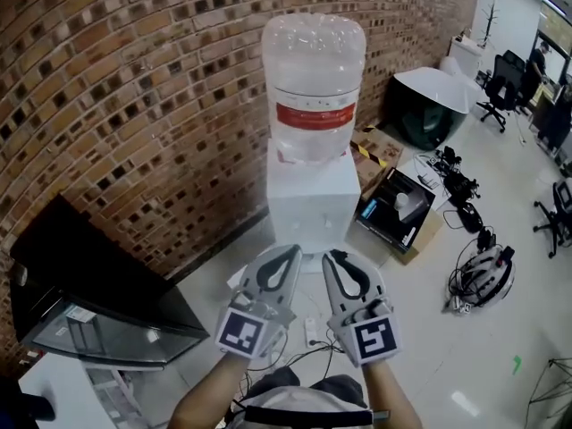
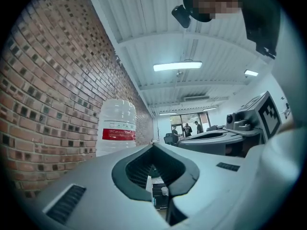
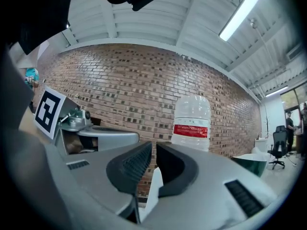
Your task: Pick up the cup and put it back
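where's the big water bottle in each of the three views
head view: water bottle at top centre, on a white dispenser.
left gripper view: water bottle left of centre, low.
right gripper view: water bottle just right of centre.
shared landmark: the brick wall by it.

An open office workspace. A water dispenser (image 1: 313, 199) stands by a brick wall (image 1: 134, 88), with swivel chairs (image 1: 502, 80) beyond and strip lights (image 2: 177, 66) overhead.
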`<state>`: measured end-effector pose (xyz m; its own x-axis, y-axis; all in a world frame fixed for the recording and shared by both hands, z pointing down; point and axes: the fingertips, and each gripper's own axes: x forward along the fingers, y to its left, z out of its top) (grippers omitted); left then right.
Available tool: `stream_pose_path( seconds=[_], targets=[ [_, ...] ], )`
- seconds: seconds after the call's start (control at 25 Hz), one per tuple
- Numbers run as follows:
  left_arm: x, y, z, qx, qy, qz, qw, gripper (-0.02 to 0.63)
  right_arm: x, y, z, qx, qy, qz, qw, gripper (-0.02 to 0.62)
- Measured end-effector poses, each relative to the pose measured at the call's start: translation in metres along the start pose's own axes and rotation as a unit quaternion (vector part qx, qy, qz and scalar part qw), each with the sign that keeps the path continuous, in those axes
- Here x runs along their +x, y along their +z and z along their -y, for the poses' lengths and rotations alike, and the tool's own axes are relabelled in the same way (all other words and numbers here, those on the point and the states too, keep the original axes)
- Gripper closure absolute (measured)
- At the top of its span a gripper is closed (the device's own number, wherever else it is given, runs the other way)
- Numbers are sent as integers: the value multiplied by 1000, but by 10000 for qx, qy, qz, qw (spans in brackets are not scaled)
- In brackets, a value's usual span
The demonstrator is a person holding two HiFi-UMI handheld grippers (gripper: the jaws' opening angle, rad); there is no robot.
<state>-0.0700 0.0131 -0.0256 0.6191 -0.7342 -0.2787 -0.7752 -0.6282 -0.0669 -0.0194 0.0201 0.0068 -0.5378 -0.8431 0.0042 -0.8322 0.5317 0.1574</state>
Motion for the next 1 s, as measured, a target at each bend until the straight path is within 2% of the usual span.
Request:
stream_pose_path(
  seconds=[0.2, 0.64, 0.88, 1.0],
  targets=[
    [18, -16, -13, -4, -27, -43, 10000, 606, 29, -7, 13, -5, 60, -17, 10000, 560],
    [66, -42, -21, -29, 332, -48, 9994, 606, 63, -27, 57, 42, 375, 35, 9993, 560],
    [67, -78, -31, -101, 485, -186, 9986, 606, 81, -59, 62, 123, 410, -76, 9991, 560],
    [67, -103, -39, -129, 558, -223, 9981, 606, 90, -87, 63, 182, 428, -175, 9988, 560]
  ],
)
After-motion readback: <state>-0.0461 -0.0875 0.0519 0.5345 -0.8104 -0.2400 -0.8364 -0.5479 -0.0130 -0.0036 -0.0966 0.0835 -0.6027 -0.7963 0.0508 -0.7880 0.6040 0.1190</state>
